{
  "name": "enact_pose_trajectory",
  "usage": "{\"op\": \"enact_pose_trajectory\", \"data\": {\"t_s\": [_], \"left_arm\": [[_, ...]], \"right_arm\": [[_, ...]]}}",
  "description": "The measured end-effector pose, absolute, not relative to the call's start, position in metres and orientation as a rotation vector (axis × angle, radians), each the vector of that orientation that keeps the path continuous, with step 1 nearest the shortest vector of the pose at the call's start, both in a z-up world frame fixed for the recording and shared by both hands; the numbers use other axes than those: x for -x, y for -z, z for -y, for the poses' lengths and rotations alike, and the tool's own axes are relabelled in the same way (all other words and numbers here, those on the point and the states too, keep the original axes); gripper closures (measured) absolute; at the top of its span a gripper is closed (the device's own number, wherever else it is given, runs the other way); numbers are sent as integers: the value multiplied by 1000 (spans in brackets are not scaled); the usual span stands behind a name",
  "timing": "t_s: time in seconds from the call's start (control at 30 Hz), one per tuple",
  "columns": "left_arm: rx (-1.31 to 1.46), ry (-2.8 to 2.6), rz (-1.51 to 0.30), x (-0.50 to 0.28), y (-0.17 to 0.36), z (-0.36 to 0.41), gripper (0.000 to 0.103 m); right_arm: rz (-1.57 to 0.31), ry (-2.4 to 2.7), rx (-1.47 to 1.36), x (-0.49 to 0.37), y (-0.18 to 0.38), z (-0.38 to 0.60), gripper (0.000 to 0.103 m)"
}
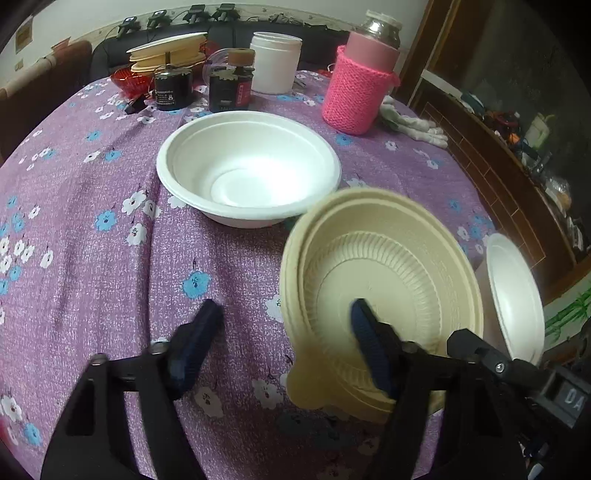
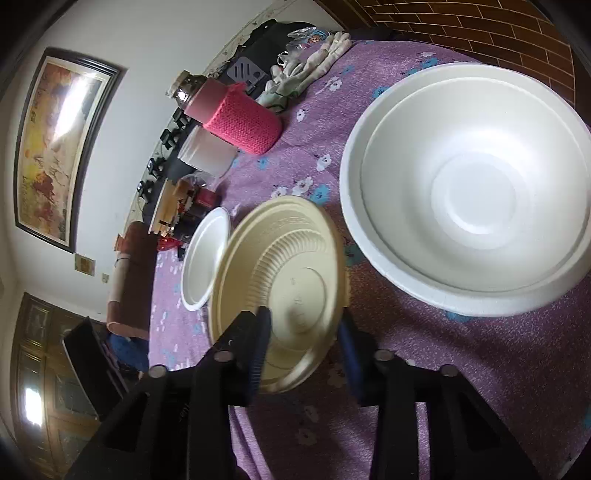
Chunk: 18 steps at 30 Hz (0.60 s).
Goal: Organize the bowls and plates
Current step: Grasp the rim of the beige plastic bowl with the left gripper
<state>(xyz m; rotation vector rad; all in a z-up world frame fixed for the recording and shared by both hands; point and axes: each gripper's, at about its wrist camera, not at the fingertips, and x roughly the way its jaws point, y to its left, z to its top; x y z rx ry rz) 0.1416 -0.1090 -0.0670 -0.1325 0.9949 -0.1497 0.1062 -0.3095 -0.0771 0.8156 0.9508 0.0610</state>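
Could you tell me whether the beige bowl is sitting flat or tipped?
Tipped: the beige bowl stands on edge, inside facing sideways, off the tablecloth.

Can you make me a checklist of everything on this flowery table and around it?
Surface: purple flowery tablecloth, wrinkled.
Job's things: white bowl upright on the cloth; cream bowl tilted in the air; small white dish beside it; plate stack at the back.
Clutter: pink-sleeved flask, white jar, dark jars, white gloves.
Grippers: left gripper open; right gripper seems clamped on the cream bowl.
Cables: thin wires at the far edge.
Surroundings: framed picture, brick wall.
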Motion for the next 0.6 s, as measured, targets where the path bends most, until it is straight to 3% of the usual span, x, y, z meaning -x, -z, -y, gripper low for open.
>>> {"op": "enact_pose_trajectory", "data": {"t_s": [0.07,0.23,0.6], "left_arm": [[116,139,-1007,-143,71,110,54],[76,156,-1008,-141,70,114,80],[33,169,-980,-124,62,116,82]], "right_arm": [[-963,-49,-805,-107,81,310,88],[-958,-58,-788,-106,80,308,92],[-937,-68,-776,-95,71,307,93]]}}
